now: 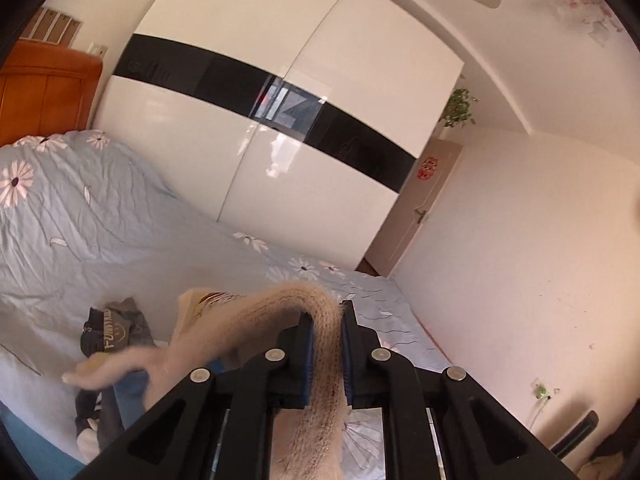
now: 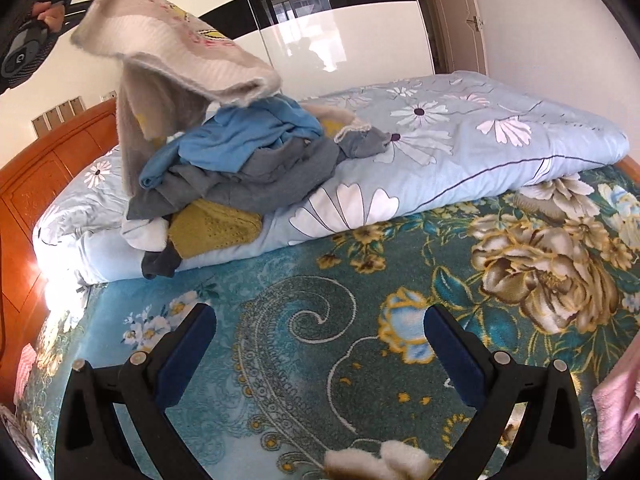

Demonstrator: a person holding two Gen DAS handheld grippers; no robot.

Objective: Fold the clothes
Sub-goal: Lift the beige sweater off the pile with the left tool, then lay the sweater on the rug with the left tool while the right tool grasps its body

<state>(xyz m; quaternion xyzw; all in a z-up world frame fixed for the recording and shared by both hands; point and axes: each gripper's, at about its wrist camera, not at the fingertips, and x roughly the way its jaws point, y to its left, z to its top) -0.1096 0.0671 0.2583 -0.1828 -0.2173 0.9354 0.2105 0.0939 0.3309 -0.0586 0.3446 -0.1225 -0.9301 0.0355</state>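
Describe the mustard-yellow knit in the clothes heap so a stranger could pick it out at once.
Start at the rolled pale-blue daisy quilt lying across the bed, and find the pile of clothes heaped at its end nearest the orange wooden headboard. At the pile's bottom front edge, under a grey garment, sits the mustard-yellow knit. It is the only yellow, open-textured piece there; its neighbours are smooth blue, grey and white.

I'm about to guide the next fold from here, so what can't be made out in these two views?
- Beige sweater: right wrist view, motion blur hides its shape; its top runs toward the frame corner.
- Left gripper: left wrist view, the sweater's knit covers its pads.
- Clothes pile: right wrist view, lower garments buried under the blue and grey ones.
- Fluffy white item: right wrist view, cut off by the bottom edge.
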